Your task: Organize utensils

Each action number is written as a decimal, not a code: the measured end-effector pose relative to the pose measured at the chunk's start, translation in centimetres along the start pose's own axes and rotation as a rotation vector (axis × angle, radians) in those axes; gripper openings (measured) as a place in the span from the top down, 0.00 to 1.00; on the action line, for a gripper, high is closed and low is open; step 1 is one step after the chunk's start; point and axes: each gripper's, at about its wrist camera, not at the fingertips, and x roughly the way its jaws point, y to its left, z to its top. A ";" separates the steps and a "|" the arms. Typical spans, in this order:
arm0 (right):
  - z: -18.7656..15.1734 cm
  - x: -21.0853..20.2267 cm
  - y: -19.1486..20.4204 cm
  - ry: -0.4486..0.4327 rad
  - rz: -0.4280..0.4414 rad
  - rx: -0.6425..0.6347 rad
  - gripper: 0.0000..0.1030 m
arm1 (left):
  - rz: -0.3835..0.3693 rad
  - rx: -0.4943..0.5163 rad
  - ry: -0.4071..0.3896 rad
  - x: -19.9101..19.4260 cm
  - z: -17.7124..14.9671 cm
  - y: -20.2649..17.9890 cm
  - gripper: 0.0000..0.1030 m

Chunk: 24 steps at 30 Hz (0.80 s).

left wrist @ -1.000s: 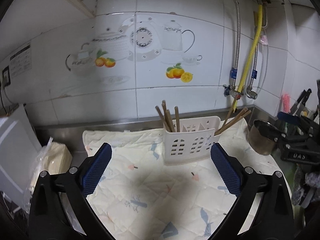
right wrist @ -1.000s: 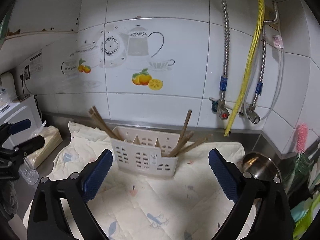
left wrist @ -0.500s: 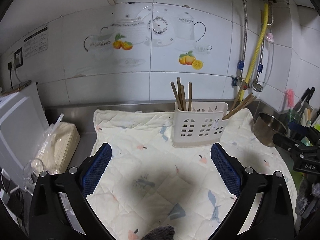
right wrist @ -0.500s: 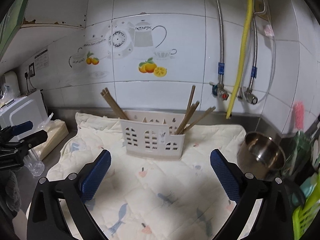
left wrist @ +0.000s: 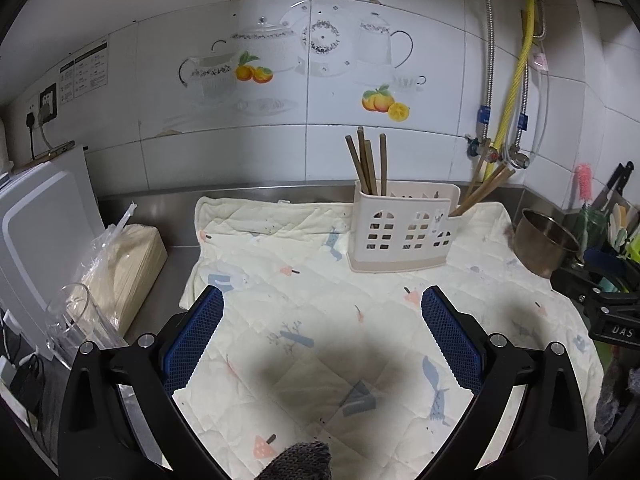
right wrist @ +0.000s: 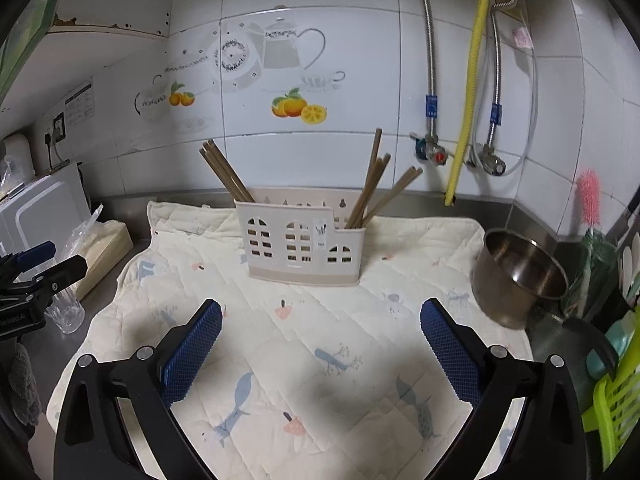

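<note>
Grippers are both drawn further back from the holder than a second ago, when it sat close between the fingers: the left gripper (left wrist: 322,332) and the right gripper (right wrist: 320,336) are each spread wide with nothing held, above bare cloth. More of the quilted mat (left wrist: 304,360) is seen in front of them now, and a clear glass (left wrist: 74,320) has come into the left view beside a bagged pack (left wrist: 124,260). The mat is laid on a steel counter (left wrist: 160,204) under a white tiled wall (right wrist: 360,60), with a steel pot (right wrist: 520,276) at its right edge. The cream utensil holder (right wrist: 302,248) is stood upright near the mat's back edge, pierced by window-shaped holes. Brown chopsticks (right wrist: 224,176) are leaned in its left end, and more chopsticks (right wrist: 376,188) in its lower right end.
</note>
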 end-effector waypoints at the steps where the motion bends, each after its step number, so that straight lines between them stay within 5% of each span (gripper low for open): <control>1: -0.1 0.0 0.0 0.003 -0.001 0.002 0.07 | 0.004 0.003 0.000 0.0 -0.1 -0.1 0.05; 24: -1.0 0.0 0.0 0.018 -0.002 0.009 0.07 | -0.006 0.010 0.016 0.2 -1.1 -0.6 0.05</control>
